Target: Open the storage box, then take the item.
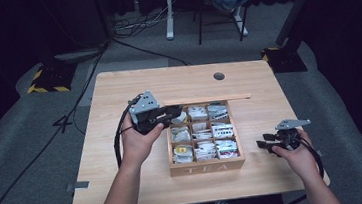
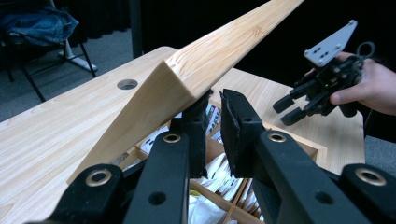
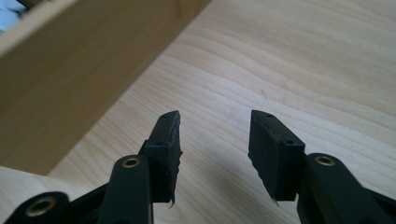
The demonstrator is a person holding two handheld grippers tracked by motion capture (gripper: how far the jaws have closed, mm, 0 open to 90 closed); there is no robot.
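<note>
Your left claw [image 1: 172,114] sits at the back left corner of the tea box [image 1: 207,168], in your left hand [image 1: 137,141]. In the left gripper view its jaws stand nearly together at the corner of the raised lid [image 2: 196,79], and the left pad [image 2: 198,123] presses up against the lid's edge; whether the lid is truly pinched between both pads you cannot tell from here, though the claw reads as clenched. The lid stands open, tilted up from the back of the box, and shows from above as a thin strip [image 1: 206,99] along the back rim.

The box rests near the middle of the table [image 1: 118,93], its front wall marked TEA facing you. Its nine compartments hold tea bags [image 1: 202,130], most in white wrappers.

To the right of the box, your right claw [image 1: 267,143] hovers over bare table, well apart from the lid and just beside the box's right wall [image 3: 60,79]. Its jaws stand apart with nothing between them, released. Your right hand [image 1: 297,158] grips it from behind.
</note>
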